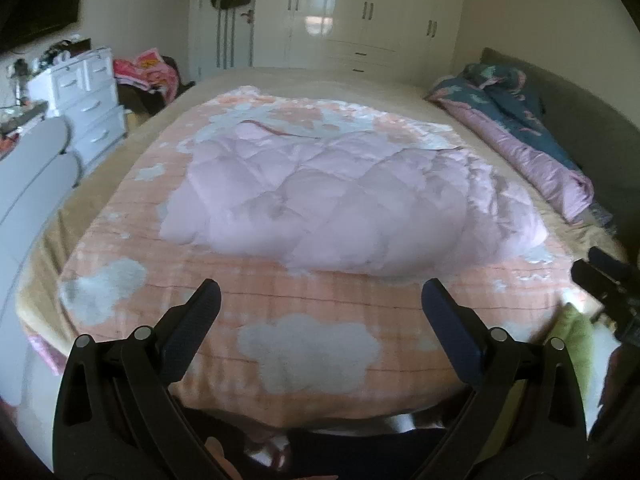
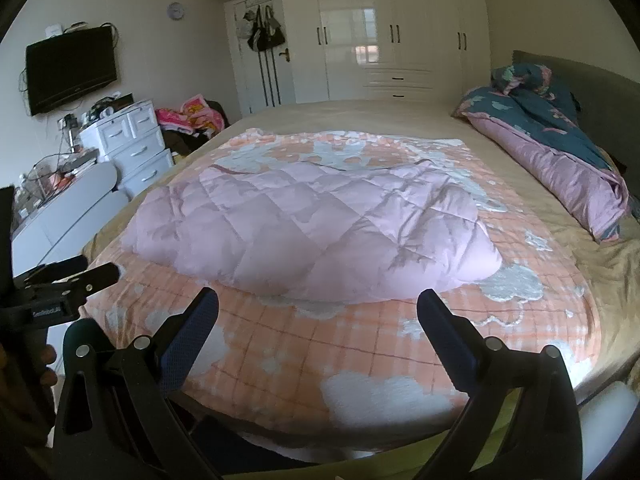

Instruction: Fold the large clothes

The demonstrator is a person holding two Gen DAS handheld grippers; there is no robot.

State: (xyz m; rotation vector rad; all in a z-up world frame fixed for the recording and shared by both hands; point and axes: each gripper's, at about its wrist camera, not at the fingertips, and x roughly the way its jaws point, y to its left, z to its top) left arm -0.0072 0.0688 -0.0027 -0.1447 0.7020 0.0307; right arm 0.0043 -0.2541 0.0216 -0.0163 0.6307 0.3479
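Ahead of the left tongs (image 1: 320, 300), in the left wrist view, a pink quilted garment (image 1: 344, 204) lies flat on a peach checked blanket (image 1: 320, 296) with white cloud shapes, which covers the bed (image 1: 320, 80). The garment's long axis runs across the view, from left to right of the tongs; which end is collar or hem cannot be told. The left tongs stand wide open, empty, above the blanket's near edge. The right tongs (image 1: 608, 280) enter at the far right edge. No writing is legible in this view.

From the right wrist view, the garment (image 2: 312, 228) lies directly beyond the right tongs (image 2: 318, 306), its long axis again crosswise. These tongs are spread apart and hold nothing. To their left, the left tongs (image 2: 92, 270) appear side-on, with a white label (image 2: 46, 311) on the body; its text is too small to read. A rolled dark blue and pink duvet (image 2: 560, 152) lies well to the right, near the headboard.
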